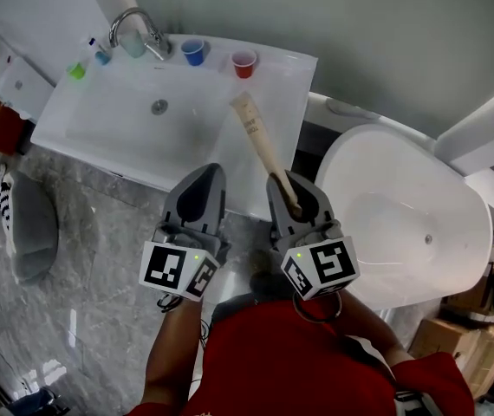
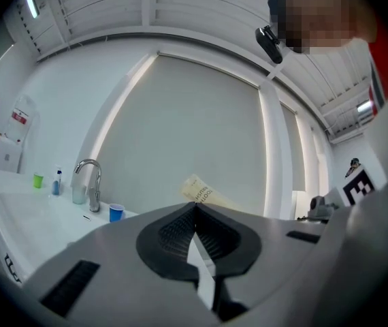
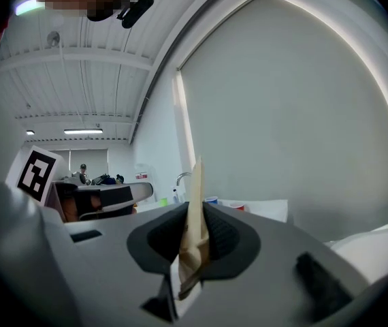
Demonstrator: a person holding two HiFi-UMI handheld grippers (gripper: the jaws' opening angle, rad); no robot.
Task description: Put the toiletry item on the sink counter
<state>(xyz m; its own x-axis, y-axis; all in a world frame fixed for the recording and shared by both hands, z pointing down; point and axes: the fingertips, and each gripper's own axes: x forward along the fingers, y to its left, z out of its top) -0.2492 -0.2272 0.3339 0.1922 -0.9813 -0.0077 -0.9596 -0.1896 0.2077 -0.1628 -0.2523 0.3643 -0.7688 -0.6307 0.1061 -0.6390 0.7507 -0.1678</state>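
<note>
R gripper [image 1: 286, 185] clamped on near end of toothbrush pack [image 1: 263, 146], far end over sink counter [image 1: 282, 85] right side. L gripper [image 1: 205, 176] jaws together, empty. Prob light, stiff-ish, slick wrapper; end grip ok.

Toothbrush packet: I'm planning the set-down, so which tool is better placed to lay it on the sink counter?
Right. The right tool is shut on the toothbrush packet, whose far end reaches over the sink counter. The left tool is shut with nothing in it.
</note>
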